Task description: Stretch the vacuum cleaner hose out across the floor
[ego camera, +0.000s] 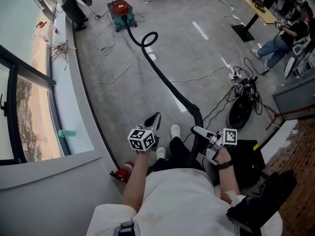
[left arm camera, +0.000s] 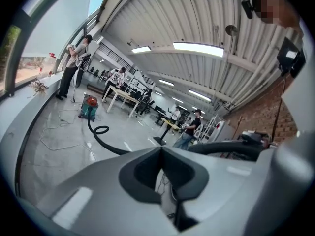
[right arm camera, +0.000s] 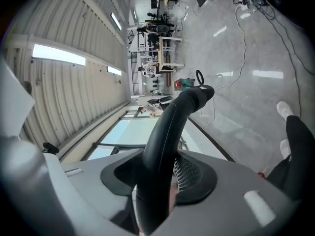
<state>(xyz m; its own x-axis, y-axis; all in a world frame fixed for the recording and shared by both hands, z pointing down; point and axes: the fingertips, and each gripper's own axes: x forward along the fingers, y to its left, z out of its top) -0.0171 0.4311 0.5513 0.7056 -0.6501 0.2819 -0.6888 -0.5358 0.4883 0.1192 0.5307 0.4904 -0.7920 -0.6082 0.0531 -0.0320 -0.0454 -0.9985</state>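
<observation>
1. Vacuum cleaner hose (ego camera: 165, 80), black, lies across the grey floor (ego camera: 206, 58). It starts at the red-and-teal vacuum cleaner (ego camera: 121, 11) at the far left, curls into one loop just near of it, then runs in a long diagonal line toward the person's feet.
2. At its near end the hose lifts off the floor into a curved rigid end piece.
3. The right gripper (ego camera: 199, 131) is clamped on that end piece. In the right gripper view the black tube stands between the two jaws, with both pads pressing on its sides.
4. The left gripper (ego camera: 153, 120) is clenched on nothing. In its own view the jaws meet at the tips with only floor behind them. It points out over the floor, just left of the hose and apart from it.
5. The person's white shoes (ego camera: 175, 131) stand between the two grippers.
6. A small red cylinder (ego camera: 126, 170), perhaps a fire extinguisher though partly hidden, lies by the low grey window ledge (ego camera: 78, 107) at the left.
7. Thin white cables (ego camera: 123, 73) trail over the floor around the hose, and a tangle of dark cables (ego camera: 243, 82) sits at the right.
8. One person (ego camera: 74, 6) stands at the far left by the window, and another (ego camera: 281, 41) sits at the far right.
</observation>
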